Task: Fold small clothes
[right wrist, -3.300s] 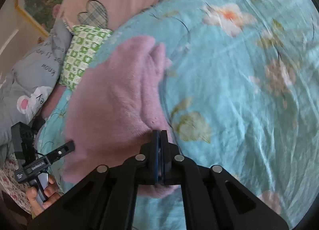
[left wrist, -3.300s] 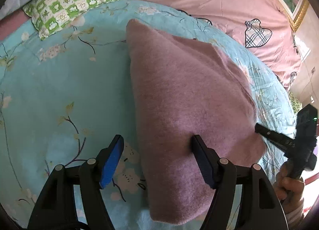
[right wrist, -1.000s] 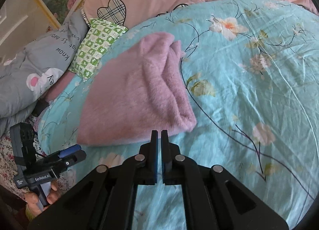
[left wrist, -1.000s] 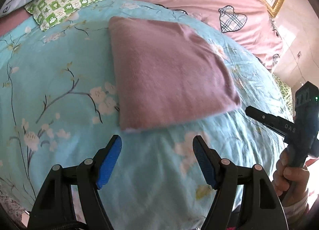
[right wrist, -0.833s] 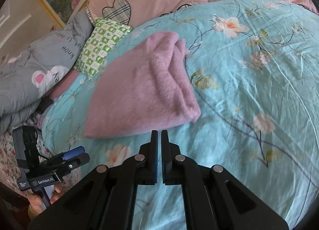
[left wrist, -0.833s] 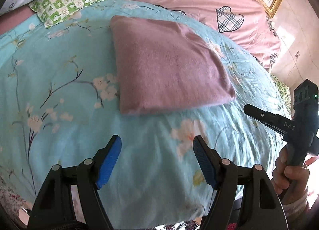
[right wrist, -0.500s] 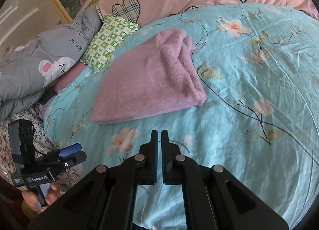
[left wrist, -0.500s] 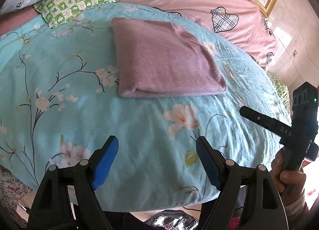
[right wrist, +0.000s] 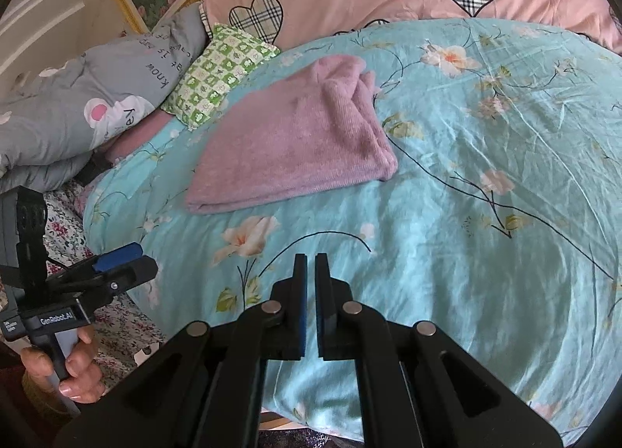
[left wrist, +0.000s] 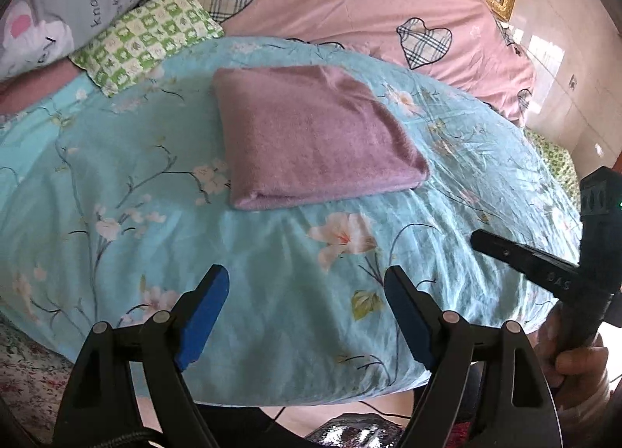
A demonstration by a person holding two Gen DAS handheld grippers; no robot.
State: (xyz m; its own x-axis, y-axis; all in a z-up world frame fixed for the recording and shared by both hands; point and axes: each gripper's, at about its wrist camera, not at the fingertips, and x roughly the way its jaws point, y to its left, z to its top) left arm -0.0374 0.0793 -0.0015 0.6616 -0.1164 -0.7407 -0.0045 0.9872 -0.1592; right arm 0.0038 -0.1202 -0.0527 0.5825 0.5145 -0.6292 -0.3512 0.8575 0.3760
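A folded mauve knit garment (left wrist: 311,137) is seen lying flat on a turquoise floral quilt (left wrist: 272,292), toward the quilt's far edge and left of its middle, with bare quilt on every side. The fabric is judged soft, light and limp, with a fuzzy nap that should grip well between pads; sagging is to be expected if it is lifted by one point. The stacked layers are shown along the near edge, and looser bunched folds are seen at the far right corner (right wrist: 361,78). A hold is best taken at the two near corners, all layers pinched together, so that the fold is not undone.

Just beyond the garment's far left corner a green checked pillow (left wrist: 147,39) is placed, with a grey printed pillow (right wrist: 97,98) behind it and a pink heart-patterned duvet (left wrist: 350,0) along the quilt's far edge. Wide open room is offered on the right and near sides.

The left gripper (left wrist: 307,312) is held spread wide above the near edge, nothing between its fingers; the right gripper (right wrist: 310,292) is held nearly closed, a thin gap showing, and empty.
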